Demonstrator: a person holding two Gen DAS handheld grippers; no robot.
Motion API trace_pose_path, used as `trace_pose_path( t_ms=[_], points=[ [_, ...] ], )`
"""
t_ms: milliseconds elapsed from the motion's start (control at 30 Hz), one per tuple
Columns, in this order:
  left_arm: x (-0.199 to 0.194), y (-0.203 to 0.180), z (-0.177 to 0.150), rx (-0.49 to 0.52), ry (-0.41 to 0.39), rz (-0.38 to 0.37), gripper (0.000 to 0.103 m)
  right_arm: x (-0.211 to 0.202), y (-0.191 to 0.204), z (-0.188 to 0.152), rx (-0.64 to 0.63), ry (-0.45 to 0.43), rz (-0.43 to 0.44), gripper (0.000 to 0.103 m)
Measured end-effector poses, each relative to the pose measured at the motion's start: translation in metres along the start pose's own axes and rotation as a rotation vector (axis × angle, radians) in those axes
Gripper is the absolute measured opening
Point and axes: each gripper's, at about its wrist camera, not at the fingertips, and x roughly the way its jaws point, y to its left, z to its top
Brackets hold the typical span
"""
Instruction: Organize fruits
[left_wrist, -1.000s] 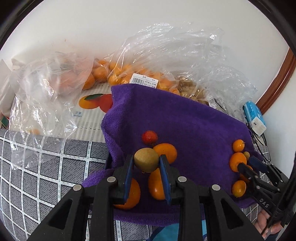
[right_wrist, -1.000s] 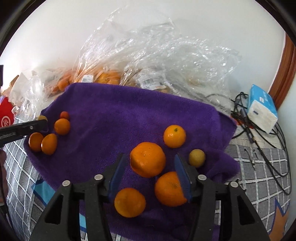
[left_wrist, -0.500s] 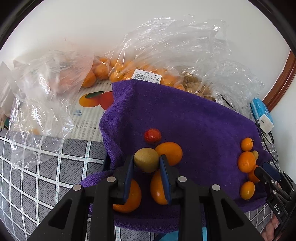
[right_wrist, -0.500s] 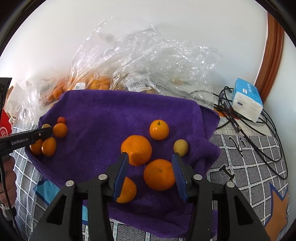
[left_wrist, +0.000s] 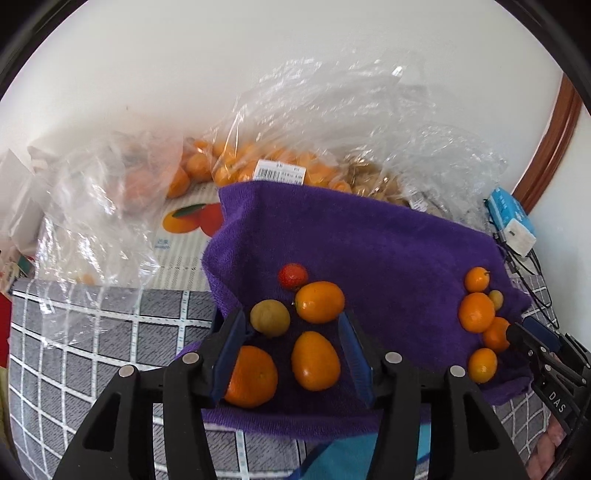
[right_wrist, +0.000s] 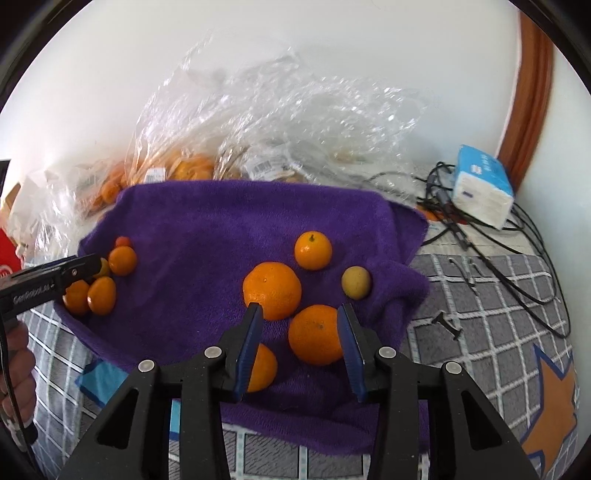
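My left gripper (left_wrist: 293, 345) has its fingers spread wide and grasps nothing. Just off the tip of my left finger (left_wrist: 231, 345) sits a yellow-green fruit (left_wrist: 269, 318), loose on the purple towel (left_wrist: 369, 254). Below that finger, partly hidden by it, lies a round orange (left_wrist: 251, 376). Between the two fingers rests an oval kumquat (left_wrist: 316, 361), clear of both pads. A second kumquat (left_wrist: 320, 301) lies just ahead of the gap, with a small red fruit (left_wrist: 293, 276) touching it on the far side. Far ahead, clear plastic bags (left_wrist: 295, 155) of oranges are heaped against the wall. My right gripper (right_wrist: 300, 341) is also released, its fingers parted around a large orange (right_wrist: 317, 334); whether the right pad touches the fruit, I cannot tell. A smaller orange (right_wrist: 263, 367) peeks out beneath my left finger there, and another big orange (right_wrist: 272, 290) sits just beyond that fingertip. Ahead and to the right lie a small mandarin (right_wrist: 313, 250) with a stem and a pale yellow fruit (right_wrist: 355, 282), near the towel's right edge. Well off to the right, a blue and white tissue pack (right_wrist: 484, 184) lies among black cables (right_wrist: 491, 243) on the checked cloth (right_wrist: 498, 317).
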Motion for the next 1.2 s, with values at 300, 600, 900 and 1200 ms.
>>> trace_pose_path(
  t_ms=[300,600,900,1200],
  points=[
    [-0.089,-0.005,-0.026,0.024,-0.105,0.021,0.054,-0.079,-0.002,-0.01,0.05,-0.068,-0.015,0.048],
    [-0.177,-0.01,-0.071,0.025,-0.219,0.037,0.076,-0.168,0.007,-0.048,0.027,-0.163,-0.018,0.079],
    [-0.225,-0.029,-0.121,0.062,-0.278,0.039,0.089,-0.22,0.01,-0.094,0.039,-0.224,-0.032,0.102],
    [-0.256,-0.036,-0.145,0.068,-0.322,0.036,0.094,-0.25,0.008,-0.122,0.052,-0.236,-0.043,0.103]
  ],
)
